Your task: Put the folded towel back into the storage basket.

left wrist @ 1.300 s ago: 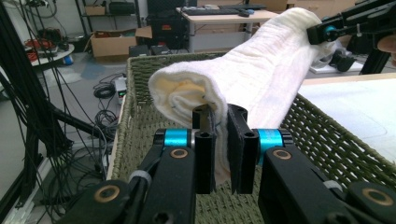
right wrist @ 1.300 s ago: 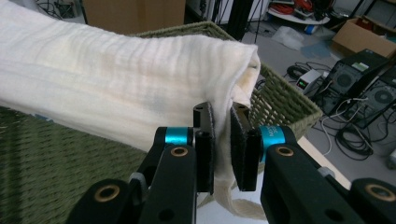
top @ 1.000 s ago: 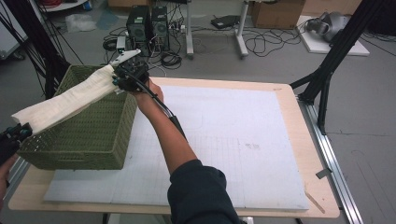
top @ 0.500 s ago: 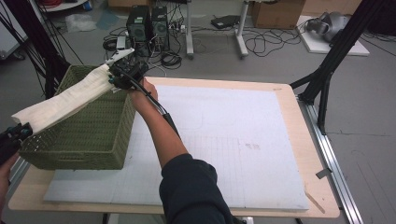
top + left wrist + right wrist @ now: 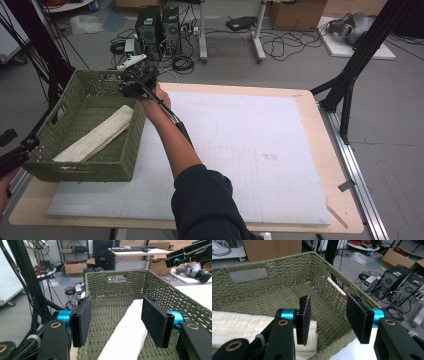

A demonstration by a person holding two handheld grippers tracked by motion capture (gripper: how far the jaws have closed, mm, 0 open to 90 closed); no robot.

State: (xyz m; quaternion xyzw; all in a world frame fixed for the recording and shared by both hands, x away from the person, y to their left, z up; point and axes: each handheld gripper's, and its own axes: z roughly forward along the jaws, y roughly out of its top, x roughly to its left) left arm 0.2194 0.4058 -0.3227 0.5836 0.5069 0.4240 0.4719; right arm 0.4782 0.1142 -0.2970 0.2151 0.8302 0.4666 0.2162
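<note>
Two grippers are at the green woven basket (image 5: 107, 165), one at each end of it. Starting at the far left of the high view, your left gripper (image 5: 117, 322) sits low at the table's near-left corner, just outside the basket's near end. In the left gripper view its jaws stand wide apart with nothing between the pads; they straddle the basket's near rim, and past them you look down the length of the basket.

Inside the basket lies the folded cream cloth (image 5: 95, 135). It rests on the basket floor as a long strip, running diagonally from the near-left corner toward the far-right wall. In the left gripper view the cloth (image 5: 127, 332) starts under the jaws and stretches away toward the far wall with its handle slot. Neither gripper touches it.

The basket itself stands on the white mat (image 5: 240, 150) at the left side of the wooden table (image 5: 320, 110), with its left part reaching past the mat's edge.

Moving right, your right gripper (image 5: 135, 82) hovers over the basket's far-right corner, your right hand (image 5: 155, 97) and forearm reaching diagonally across the mat to it. In the right gripper view its jaws are spread open and empty; one pad hangs above the end of the cloth (image 5: 242, 326) inside the basket, the other sits over the rim.

To the right of your arm, the mat shows faint grid lines and a small dark mark (image 5: 270, 156).
</note>
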